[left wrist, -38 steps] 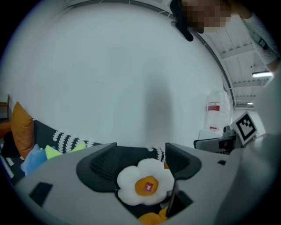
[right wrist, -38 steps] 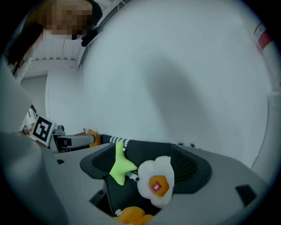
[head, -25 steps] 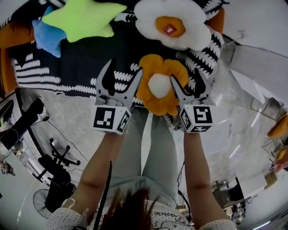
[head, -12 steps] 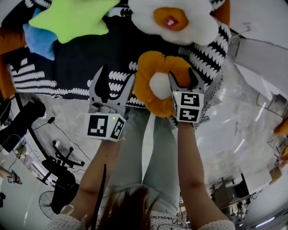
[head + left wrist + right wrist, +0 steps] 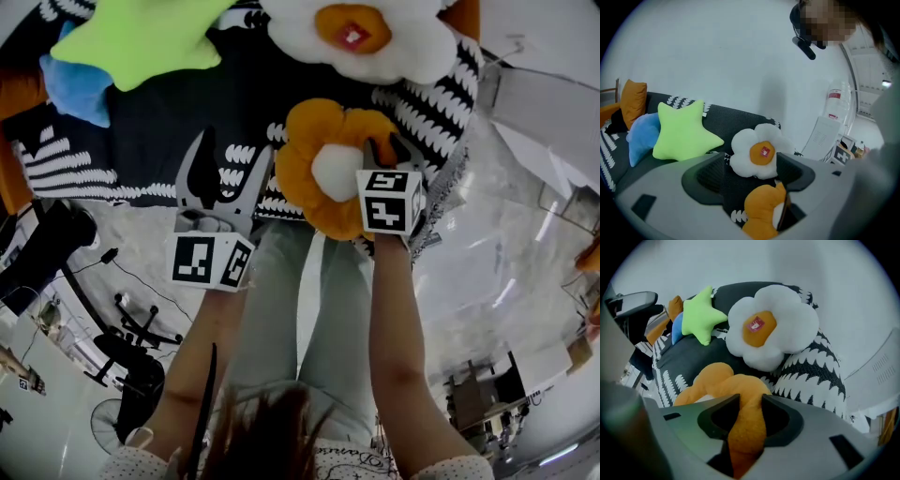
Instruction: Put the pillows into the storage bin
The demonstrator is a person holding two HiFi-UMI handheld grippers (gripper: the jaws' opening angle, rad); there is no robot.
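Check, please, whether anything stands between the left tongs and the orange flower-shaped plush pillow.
Nothing visible does. The left tongs stand open beside the orange flower-shaped plush pillow, only black-and-white patterned sofa cover between them. The right tongs have just been closing and now pinch one of its petals.

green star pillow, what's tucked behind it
A blue pillow sticks out from behind the green star pillow on one side. The star covers the rest of it, so its full shape cannot be seen.
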